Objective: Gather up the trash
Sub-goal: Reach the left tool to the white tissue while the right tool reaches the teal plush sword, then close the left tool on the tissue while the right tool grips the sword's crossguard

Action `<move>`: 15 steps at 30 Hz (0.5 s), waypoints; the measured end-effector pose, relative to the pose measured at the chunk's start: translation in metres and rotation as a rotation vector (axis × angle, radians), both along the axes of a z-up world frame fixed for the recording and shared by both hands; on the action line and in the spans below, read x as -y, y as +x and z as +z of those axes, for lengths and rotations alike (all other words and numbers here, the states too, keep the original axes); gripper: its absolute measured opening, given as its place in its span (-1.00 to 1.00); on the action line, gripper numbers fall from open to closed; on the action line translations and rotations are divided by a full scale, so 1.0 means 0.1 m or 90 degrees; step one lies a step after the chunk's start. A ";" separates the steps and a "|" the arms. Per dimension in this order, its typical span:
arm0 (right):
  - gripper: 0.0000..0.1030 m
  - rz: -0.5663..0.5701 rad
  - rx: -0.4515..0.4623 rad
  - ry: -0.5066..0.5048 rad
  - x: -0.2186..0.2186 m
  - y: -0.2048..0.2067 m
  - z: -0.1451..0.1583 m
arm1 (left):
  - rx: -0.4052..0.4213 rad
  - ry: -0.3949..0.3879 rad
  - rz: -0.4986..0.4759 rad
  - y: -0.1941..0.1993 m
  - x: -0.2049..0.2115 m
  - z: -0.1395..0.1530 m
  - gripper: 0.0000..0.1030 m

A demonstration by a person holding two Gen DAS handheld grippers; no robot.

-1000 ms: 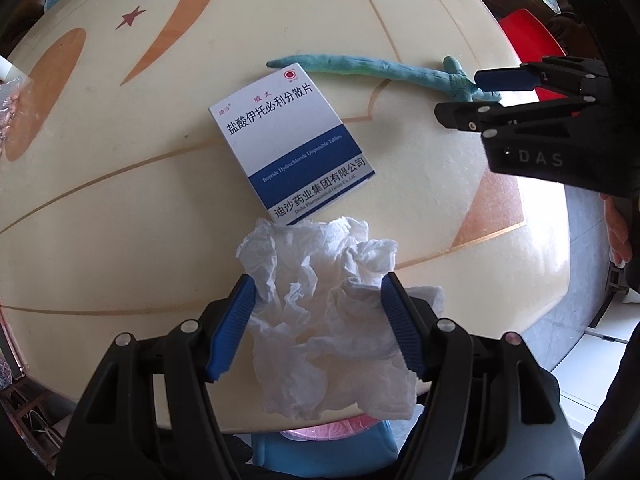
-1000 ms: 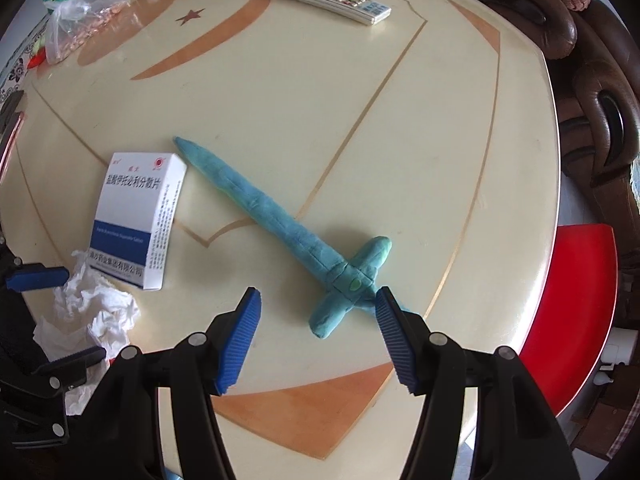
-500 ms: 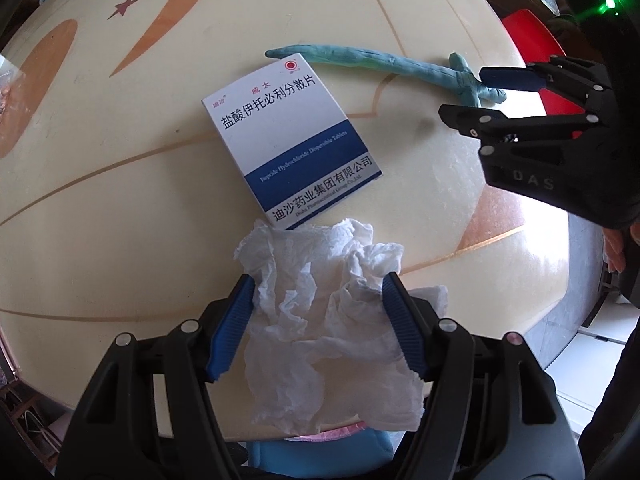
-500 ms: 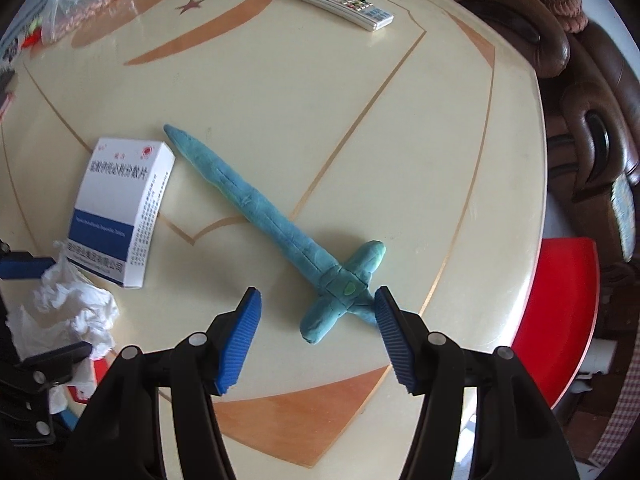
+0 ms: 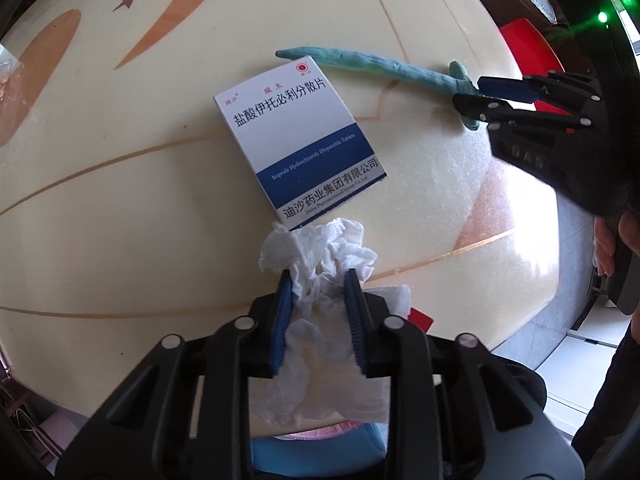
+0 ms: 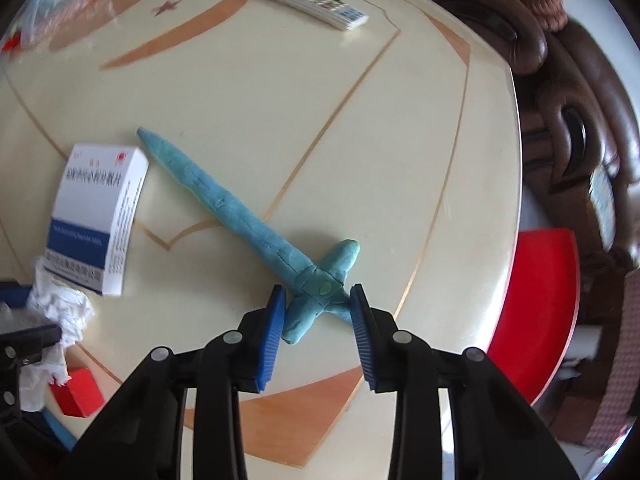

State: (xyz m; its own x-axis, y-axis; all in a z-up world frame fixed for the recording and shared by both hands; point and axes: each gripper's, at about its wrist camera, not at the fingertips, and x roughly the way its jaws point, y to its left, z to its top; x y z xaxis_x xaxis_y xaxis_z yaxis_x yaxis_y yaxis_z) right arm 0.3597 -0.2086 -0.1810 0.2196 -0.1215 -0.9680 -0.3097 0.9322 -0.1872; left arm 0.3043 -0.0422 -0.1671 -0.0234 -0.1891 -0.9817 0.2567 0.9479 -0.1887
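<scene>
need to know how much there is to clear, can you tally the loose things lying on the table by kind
crumpled tissue: 1
medicine box: 1
blue clay sword: 1
remote control: 1
clear plastic bag: 1
total: 5

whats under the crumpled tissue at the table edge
The crumpled tissue overlaps the medicine box's near corner and overhangs the table edge; whatever lies beneath its middle is covered.
</scene>
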 end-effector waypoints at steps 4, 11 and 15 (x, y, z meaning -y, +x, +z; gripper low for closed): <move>-0.42 -0.020 0.000 0.018 0.05 0.03 0.00 | 0.003 -0.001 0.007 -0.04 -0.08 0.01 -0.60; -0.98 -0.051 -0.005 0.079 0.06 0.03 0.08 | 0.009 -0.007 0.016 -0.09 -0.18 -0.01 -0.63; -0.98 0.006 -0.014 0.030 -0.07 0.01 0.06 | 0.004 -0.004 0.015 -0.10 -0.25 -0.02 -0.63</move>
State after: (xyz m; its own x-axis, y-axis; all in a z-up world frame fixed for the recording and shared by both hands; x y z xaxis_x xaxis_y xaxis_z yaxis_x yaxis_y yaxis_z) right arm 0.3609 -0.2019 -0.1746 0.1989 -0.0737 -0.9772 -0.3228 0.9366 -0.1364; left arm 0.2945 -0.0176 -0.1691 -0.0126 -0.1955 -0.9806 0.2361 0.9524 -0.1929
